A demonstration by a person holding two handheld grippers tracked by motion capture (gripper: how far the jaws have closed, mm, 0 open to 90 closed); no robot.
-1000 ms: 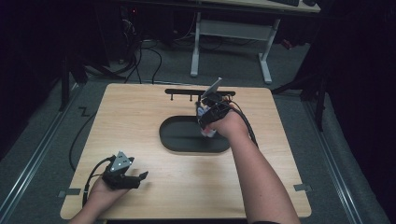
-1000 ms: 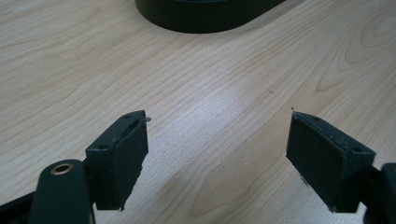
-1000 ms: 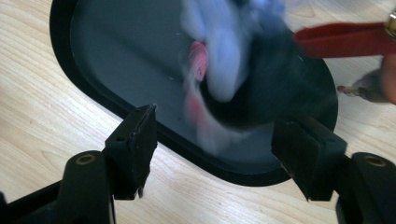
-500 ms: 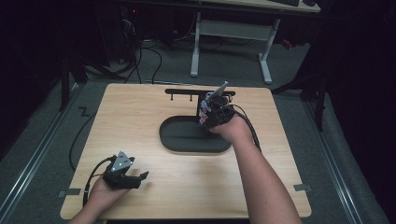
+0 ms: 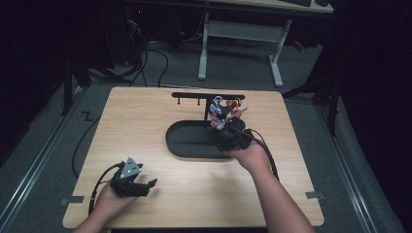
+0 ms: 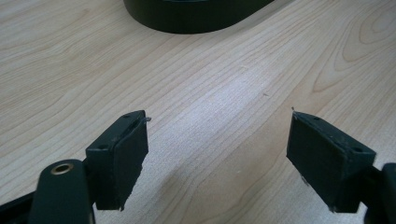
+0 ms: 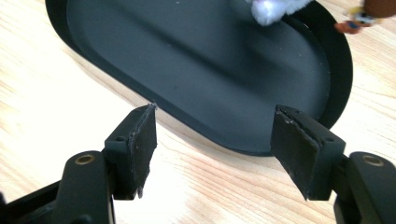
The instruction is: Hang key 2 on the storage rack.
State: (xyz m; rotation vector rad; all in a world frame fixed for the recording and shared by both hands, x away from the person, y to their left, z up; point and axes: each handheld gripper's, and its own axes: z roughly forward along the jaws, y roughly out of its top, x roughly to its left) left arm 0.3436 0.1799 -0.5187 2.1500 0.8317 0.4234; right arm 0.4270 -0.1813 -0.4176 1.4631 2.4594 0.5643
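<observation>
Risk lay with the small colourful plush toys hanging from the black metal rack above the black oval tray: my right gripper, jaws wide and empty, could have knocked them, while my left gripper rested agape on the pale wooden surface.

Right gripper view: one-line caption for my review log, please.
Open right hand-held gripper over the near rim of the black oval tray, with blurred small toys at the tray's far end.
</observation>
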